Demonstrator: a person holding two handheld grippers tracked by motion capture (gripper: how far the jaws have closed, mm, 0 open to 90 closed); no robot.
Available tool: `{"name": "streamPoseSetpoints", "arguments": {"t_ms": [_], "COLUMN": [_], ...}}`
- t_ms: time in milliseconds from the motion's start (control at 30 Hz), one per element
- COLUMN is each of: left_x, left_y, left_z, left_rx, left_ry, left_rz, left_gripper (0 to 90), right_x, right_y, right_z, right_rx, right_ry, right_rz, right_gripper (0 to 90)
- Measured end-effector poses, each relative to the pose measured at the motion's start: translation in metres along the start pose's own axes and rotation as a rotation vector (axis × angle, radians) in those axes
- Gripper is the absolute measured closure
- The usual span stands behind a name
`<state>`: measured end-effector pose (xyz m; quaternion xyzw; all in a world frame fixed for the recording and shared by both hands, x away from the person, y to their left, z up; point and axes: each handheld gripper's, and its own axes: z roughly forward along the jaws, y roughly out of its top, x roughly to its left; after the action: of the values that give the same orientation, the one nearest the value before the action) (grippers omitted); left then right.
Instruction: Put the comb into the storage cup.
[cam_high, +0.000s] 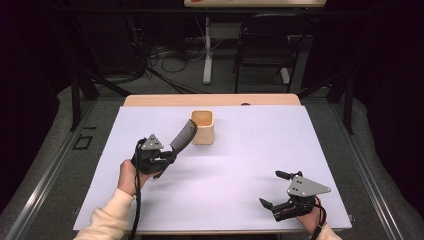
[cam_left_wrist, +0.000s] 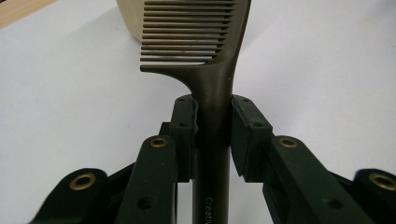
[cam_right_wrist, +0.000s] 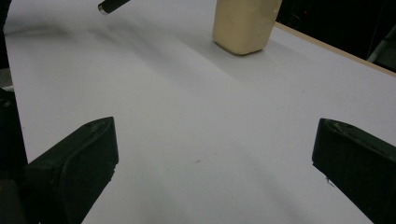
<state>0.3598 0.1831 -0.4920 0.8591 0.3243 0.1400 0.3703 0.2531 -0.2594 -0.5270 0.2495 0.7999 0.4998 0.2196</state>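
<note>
One dark, fine-toothed plastic comb (cam_left_wrist: 210, 70) is showing. One cream, square-sided open cup (cam_high: 203, 127) is standing on the one white-topped table (cam_high: 250, 165). Two black two-jaw grippers are being held: the left gripper (cam_high: 167, 156) and the right gripper (cam_high: 272, 189). One black chair (cam_high: 265, 42) is standing beyond the table.

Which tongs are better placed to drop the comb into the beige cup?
Left. The left tongs are shut on the comb handle, its toothed end right beside the beige cup. The right tongs sit open and empty near the table's front edge, far from both.
</note>
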Motion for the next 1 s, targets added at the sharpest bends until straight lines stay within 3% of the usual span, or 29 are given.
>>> {"name": "streamPoseSetpoints", "arguments": {"t_ms": [1000], "left_x": [0.0026], "left_y": [-0.0024], "left_z": [-0.0044], "left_rx": [-0.156], "left_ry": [0.069], "left_rz": [-0.036], "left_gripper": [72.4], "right_x": [0.0001], "right_y": [-0.0002], "right_z": [0.0006], "right_rx": [0.003], "right_ry": [0.000], "right_rz": [0.002], "right_gripper": [0.0]}}
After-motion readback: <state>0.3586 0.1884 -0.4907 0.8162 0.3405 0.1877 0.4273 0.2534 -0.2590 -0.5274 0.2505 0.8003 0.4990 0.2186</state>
